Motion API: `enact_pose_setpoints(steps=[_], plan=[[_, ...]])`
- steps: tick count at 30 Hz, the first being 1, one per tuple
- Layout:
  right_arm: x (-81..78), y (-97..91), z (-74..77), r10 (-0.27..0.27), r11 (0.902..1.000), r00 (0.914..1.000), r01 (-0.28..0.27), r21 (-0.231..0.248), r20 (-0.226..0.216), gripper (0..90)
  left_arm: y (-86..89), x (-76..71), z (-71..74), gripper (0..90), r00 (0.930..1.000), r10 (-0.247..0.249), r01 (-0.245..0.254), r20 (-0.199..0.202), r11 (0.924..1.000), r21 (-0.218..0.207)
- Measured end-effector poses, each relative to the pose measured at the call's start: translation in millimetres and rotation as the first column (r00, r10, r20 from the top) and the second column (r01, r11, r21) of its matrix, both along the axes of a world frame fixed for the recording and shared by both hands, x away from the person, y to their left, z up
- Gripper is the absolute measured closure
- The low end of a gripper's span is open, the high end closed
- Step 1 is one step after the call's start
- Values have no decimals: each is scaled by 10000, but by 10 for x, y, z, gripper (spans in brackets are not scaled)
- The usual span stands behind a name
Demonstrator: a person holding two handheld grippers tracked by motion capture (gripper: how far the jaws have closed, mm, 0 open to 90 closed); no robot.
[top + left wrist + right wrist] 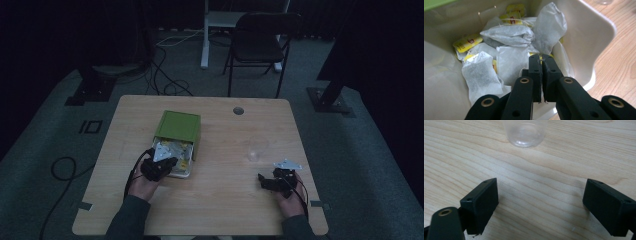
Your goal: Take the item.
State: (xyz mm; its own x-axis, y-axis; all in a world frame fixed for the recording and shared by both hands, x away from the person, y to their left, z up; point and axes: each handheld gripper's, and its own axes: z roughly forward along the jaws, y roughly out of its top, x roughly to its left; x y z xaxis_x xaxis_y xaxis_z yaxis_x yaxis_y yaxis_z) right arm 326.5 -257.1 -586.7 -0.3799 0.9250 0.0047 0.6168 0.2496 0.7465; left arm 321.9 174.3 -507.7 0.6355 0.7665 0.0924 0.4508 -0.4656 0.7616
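Note:
A green box [179,126] lies on the wooden table with its pale drawer [602,23] pulled out toward me. The drawer holds several white tea bags [509,35] with yellow tags [467,44]. My left gripper [541,61] reaches into the drawer, its jaws shut tight just above a flat tea bag [510,62]. A thin thread runs by the tips; I cannot tell whether it is pinched. In the high view the left gripper [167,162] sits over the drawer's front. My right gripper [541,192] rests open on the table, short of a clear plastic cup [525,132].
The cup [257,148] stands upright right of centre, a little beyond the right gripper [262,178]. A round cable hole [238,110] sits near the table's far edge. A dark chair [260,40] and floor cables lie beyond the table.

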Motion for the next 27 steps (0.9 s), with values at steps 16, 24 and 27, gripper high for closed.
enact_pose_setpoints(steps=[16,24,27], plan=[[0,0,0,-3,10000,10000,3,5,1,127,6,-102,259,879,9991,-223,226,354,9997,-74],[0,0,0,-2,10000,10000,2,2,1,127,-10,-161,403,880,9976,-409,415,555,9991,-103],[0,1,0,-2,10000,10000,2,8,4,127,-11,-179,449,880,9970,-506,510,581,9987,-44]])
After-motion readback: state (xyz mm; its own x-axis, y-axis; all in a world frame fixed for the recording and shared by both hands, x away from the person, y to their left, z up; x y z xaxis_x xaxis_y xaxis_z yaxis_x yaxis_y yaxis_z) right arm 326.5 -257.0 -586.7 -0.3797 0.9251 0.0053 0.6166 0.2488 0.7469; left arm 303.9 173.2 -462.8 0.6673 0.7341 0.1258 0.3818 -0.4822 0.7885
